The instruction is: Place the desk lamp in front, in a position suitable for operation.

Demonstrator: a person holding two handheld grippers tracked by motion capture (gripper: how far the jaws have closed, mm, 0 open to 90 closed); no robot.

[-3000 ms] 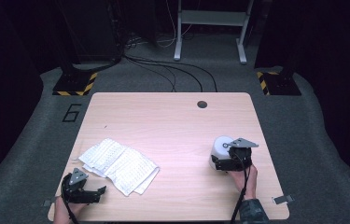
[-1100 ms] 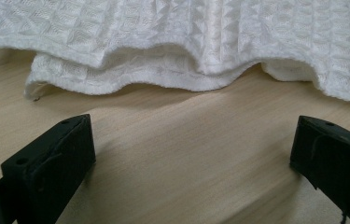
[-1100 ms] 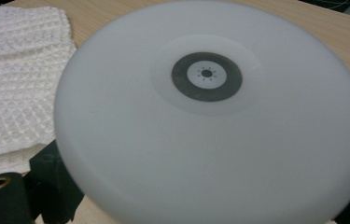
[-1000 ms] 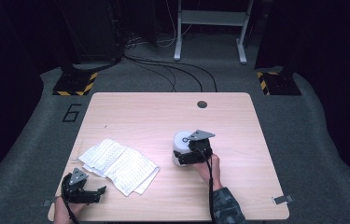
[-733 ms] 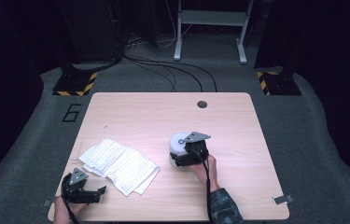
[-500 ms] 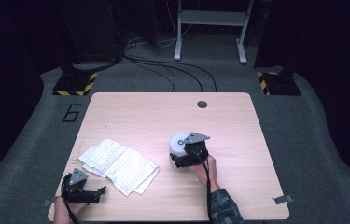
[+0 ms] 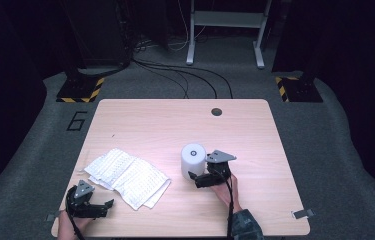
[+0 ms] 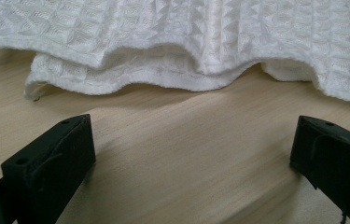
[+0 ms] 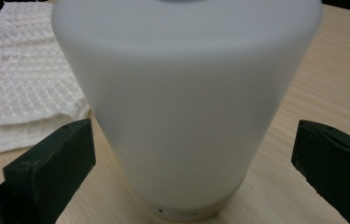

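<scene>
Right gripper (image 9: 193, 175): jaws just opened wide, flanking without touching the upright white diffuser (image 9: 186, 107), whose top is cut off, standing mid-table (image 7: 255, 130). Left gripper (image 8: 193, 172): jaws spread, empty, before the folded white waffle towel (image 8: 200, 42).

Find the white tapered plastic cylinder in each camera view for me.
High view: white tapered plastic cylinder stands mid-table, right of the white waffle-weave cloth.
Left gripper view: not in this picture.
Right gripper view: centre, between the jaws, untouched.
Shared landmark: the cloth.
</scene>
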